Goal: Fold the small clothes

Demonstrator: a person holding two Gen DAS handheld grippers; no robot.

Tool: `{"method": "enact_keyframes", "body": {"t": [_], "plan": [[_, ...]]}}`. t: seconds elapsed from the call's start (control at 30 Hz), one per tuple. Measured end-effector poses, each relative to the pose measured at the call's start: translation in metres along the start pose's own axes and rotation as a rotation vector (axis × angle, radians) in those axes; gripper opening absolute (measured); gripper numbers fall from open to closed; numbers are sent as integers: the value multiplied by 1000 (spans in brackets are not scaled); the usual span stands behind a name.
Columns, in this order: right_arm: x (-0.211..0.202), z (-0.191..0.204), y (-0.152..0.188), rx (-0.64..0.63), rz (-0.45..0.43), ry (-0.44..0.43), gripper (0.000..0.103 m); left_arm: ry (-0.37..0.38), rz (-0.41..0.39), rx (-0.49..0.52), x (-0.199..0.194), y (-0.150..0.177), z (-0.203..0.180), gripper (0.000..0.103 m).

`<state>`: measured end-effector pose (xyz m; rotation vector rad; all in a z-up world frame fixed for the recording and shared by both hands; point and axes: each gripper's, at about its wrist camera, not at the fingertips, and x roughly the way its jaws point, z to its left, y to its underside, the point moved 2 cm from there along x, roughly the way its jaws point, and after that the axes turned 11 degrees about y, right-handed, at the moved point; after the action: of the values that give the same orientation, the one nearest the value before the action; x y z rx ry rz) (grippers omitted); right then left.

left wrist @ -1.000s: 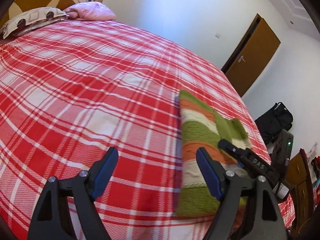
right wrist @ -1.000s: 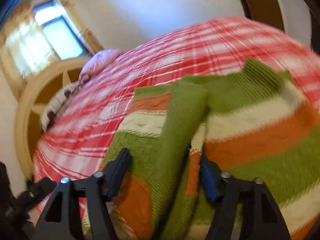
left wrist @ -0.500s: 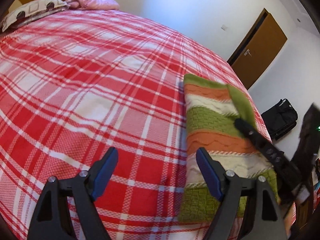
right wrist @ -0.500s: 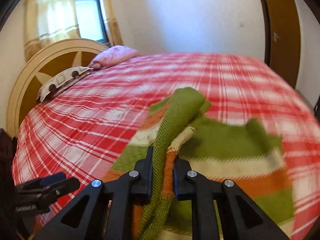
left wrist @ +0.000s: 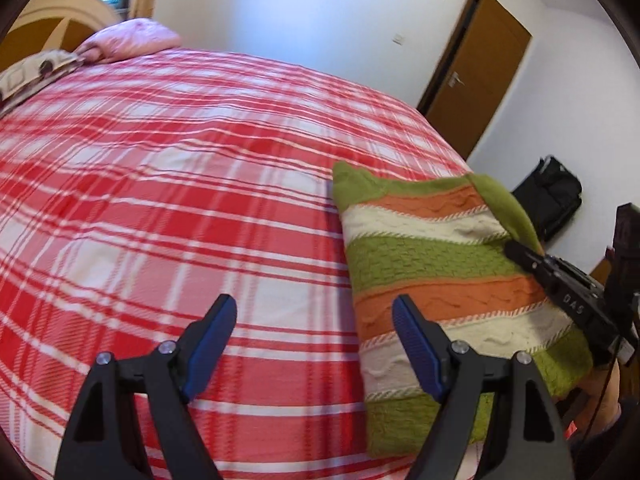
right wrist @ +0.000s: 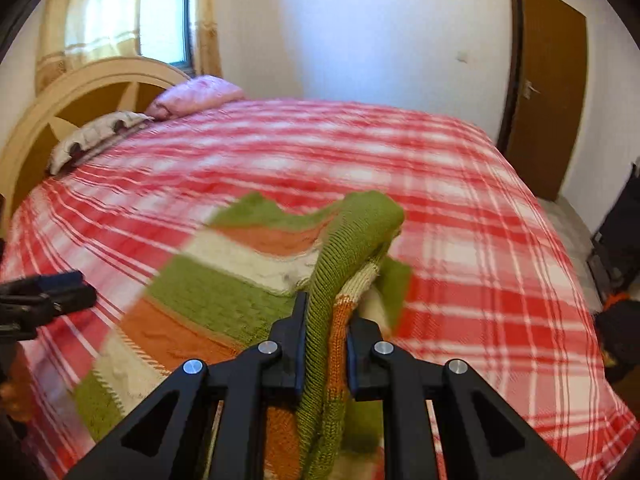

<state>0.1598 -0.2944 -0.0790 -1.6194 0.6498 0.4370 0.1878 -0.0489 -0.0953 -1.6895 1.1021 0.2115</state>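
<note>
Right claw: the right gripper [right wrist: 326,320], which stood open around a fold a second ago, is now clamped on the striped sweater [right wrist: 224,300], lifting its green sleeve edge.
Left claw: the left gripper [left wrist: 314,340] is wide and empty over the plaid bedspread [left wrist: 160,200]; the sweater lies just beside its right finger.
Meaning: a fold over looks underway.
Views: only the right wrist view shows the pinch; the left wrist view shows the sweater's flat body.

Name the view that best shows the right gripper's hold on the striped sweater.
Right wrist view: the right gripper pinches a raised fold of the striped sweater. The left wrist view shows only its side at the sweater's far edge.
</note>
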Motion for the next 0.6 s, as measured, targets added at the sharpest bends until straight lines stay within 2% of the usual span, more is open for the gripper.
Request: {"method": "enact_keyframes", "body": {"t": [0.1, 0.17, 0.23, 0.3, 0.33, 0.4, 0.47, 0.53, 0.6], "plan": [[20, -12, 22, 52, 61, -6, 15, 1, 27, 41, 14, 5, -17, 82], [27, -16, 34, 101, 65, -20, 16, -2, 48, 63, 23, 9, -26, 82], [29, -24, 35, 167, 74, -37, 19, -42, 67, 99, 35, 16, -35, 82], [28, -33, 37, 217, 93, -26, 43, -76, 68, 125, 40, 21, -38, 83], [26, -37, 38, 236, 100, -11, 47, -98, 69, 133, 42, 21, -38, 85], [10, -49, 40, 303, 97, 41, 47, -127, 83, 129, 43, 20, -36, 91], [-19, -56, 42, 335, 37, 112, 47, -134, 93, 129, 38, 18, -33, 93], [-53, -50, 45, 309, -31, 134, 47, -152, 82, 144, 31, 19, -34, 93], [-80, -30, 49, 248, -73, 113, 47, -171, 70, 158, 24, 21, -37, 92]]}}
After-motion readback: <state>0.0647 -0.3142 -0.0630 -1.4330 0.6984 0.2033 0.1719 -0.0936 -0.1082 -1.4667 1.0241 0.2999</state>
